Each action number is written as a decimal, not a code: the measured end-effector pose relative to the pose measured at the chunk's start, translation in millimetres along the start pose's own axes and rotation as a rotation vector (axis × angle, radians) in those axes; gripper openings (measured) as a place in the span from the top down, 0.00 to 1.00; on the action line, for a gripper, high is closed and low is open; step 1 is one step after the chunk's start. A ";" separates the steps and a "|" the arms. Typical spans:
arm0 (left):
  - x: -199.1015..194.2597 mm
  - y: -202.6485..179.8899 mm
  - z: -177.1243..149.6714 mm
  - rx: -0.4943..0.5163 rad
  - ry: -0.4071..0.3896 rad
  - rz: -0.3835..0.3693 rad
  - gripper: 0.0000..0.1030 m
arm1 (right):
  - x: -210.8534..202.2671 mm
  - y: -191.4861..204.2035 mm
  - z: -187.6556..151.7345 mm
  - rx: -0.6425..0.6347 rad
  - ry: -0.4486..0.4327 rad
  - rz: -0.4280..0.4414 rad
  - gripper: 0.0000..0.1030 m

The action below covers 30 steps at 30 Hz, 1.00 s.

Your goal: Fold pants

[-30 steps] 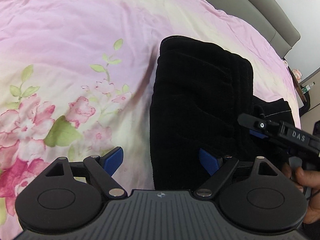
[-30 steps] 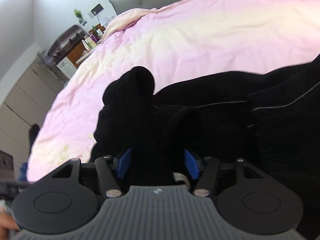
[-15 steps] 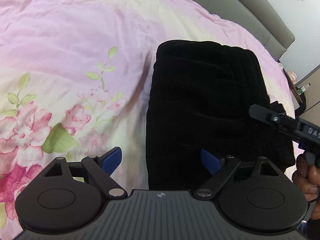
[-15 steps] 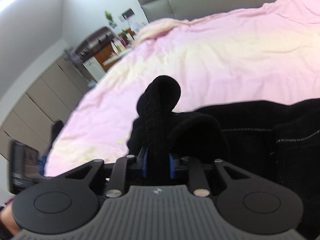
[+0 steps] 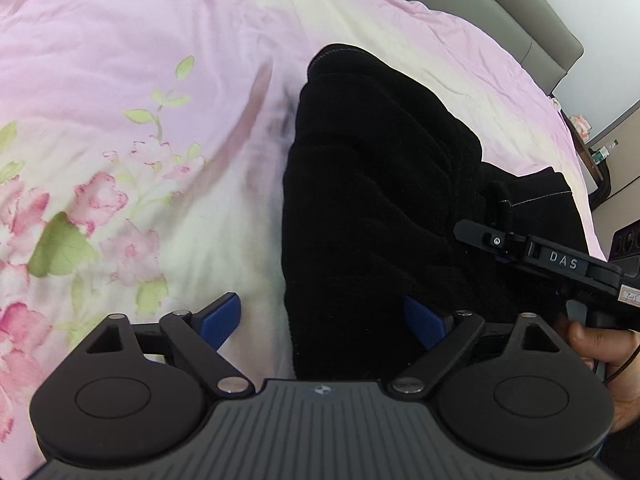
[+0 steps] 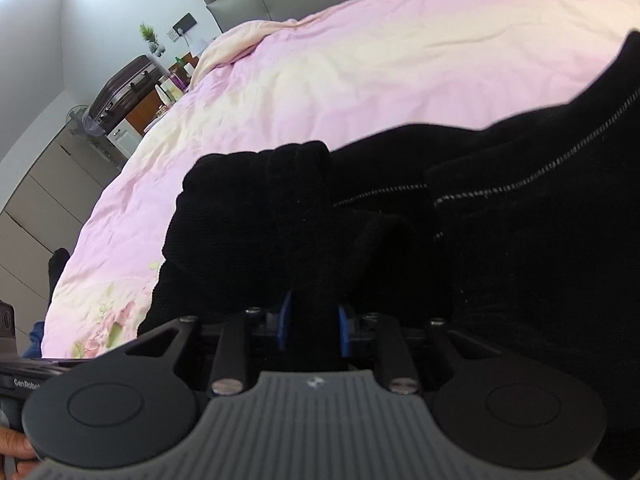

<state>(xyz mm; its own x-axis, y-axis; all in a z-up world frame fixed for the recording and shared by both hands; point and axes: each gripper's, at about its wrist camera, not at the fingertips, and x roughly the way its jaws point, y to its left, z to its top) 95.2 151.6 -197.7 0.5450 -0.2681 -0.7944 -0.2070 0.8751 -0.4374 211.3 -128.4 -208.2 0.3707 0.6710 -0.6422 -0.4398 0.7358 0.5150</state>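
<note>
Here, right tongs (image 6: 311, 326) pinch the black pants (image 6: 480, 240), easing apart; left tongs (image 5: 322, 322) gape.

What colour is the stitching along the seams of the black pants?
Pale grey-white, a dashed line on the pants; clearest in the right wrist view.

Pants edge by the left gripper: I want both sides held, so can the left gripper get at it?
Probably yes: the left gripper is open, the pants edge lies between its fingers, nothing covering it.
</note>
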 end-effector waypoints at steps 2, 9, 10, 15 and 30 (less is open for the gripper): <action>1.2 -2.4 -1.5 0.014 0.001 -0.001 0.00 | -6.2 2.0 1.7 0.000 -0.005 0.009 0.77; 3.5 7.8 -5.1 -0.059 0.006 -0.058 0.00 | -56.4 3.3 -13.9 -0.081 -0.046 -0.048 0.55; 3.8 8.3 -5.2 -0.068 0.007 -0.061 0.00 | -65.4 0.1 -16.8 -0.080 -0.059 -0.054 0.55; 3.6 12.8 -7.0 -0.104 0.019 -0.096 0.00 | -131.7 -23.5 -22.0 -0.064 -0.298 -0.193 0.44; 16.9 2.9 -12.9 -0.066 0.098 -0.255 0.00 | -193.8 -235.0 23.8 0.275 -0.204 -0.173 0.35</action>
<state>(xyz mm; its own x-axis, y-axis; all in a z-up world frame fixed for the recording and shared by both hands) 93.4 144.4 -217.8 0.5058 -0.5172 -0.6904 -0.1270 0.7470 -0.6526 262.3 -429.2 -191.3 0.5872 0.5190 -0.6212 -0.1310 0.8182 0.5598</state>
